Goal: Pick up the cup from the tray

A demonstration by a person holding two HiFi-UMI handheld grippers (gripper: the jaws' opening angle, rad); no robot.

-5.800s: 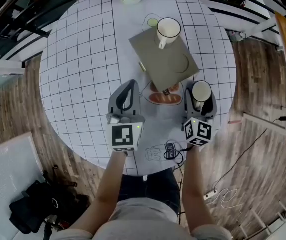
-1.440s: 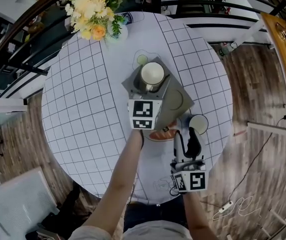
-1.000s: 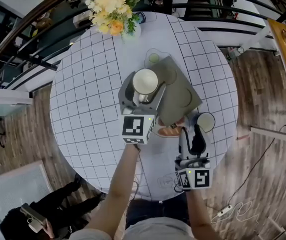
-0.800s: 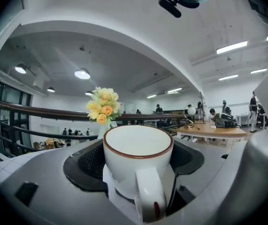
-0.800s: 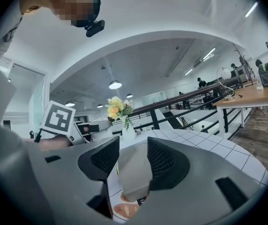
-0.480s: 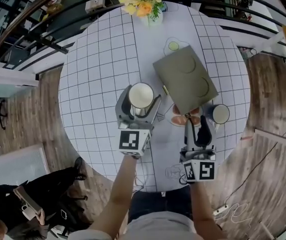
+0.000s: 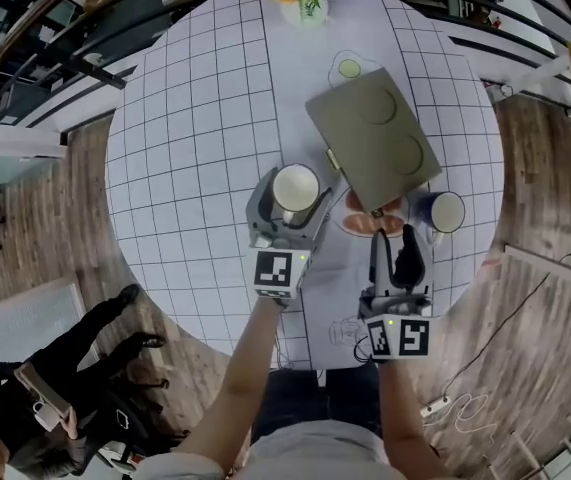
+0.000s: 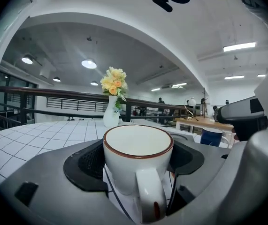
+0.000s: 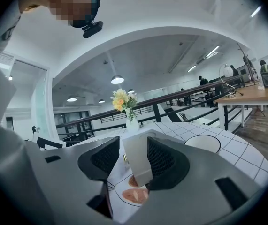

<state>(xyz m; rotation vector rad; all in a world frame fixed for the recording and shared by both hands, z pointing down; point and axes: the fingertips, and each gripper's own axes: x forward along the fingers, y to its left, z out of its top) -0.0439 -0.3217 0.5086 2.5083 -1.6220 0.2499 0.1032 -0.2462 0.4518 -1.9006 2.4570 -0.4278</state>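
I am leaning over the round table (image 7: 185, 118). My right gripper (image 7: 393, 238) is pinching the grey tray (image 7: 370, 148) by its near corner, jaws half closed. My left gripper (image 7: 293, 196) is clasping the white cup (image 7: 296, 186) in wide jaws, off the tray and just beside it.

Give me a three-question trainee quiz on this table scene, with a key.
1. True or false: the white cup stands on the tray.
2. Which tool grips the tray's edge? A) left tool B) right tool C) neither
3. Fill in: the left tool is shut on the ____.
Key: 1 false; 2 B; 3 white cup.
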